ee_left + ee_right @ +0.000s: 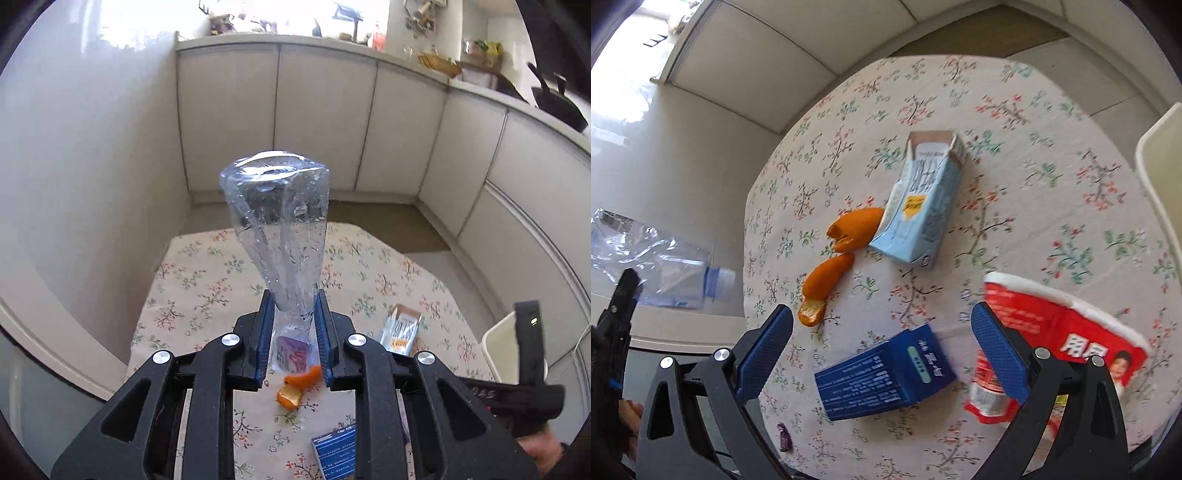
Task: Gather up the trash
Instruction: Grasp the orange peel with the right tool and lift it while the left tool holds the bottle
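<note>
two tongs over the floral tablecloth [1015, 122]: left tongs [293, 325] pinch a clear bag [277, 221], right tongs [882, 347] gape wide.

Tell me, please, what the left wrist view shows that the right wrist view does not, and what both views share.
Only the left wrist view: the left gripper shut on a clear plastic bottle, and a kitchen counter with a black pan.

Only the right wrist view: the open right gripper, a red instant noodle cup and a small purple wrapper.

Both: the floral tablecloth, orange peel, the light blue carton and the dark blue box.
</note>
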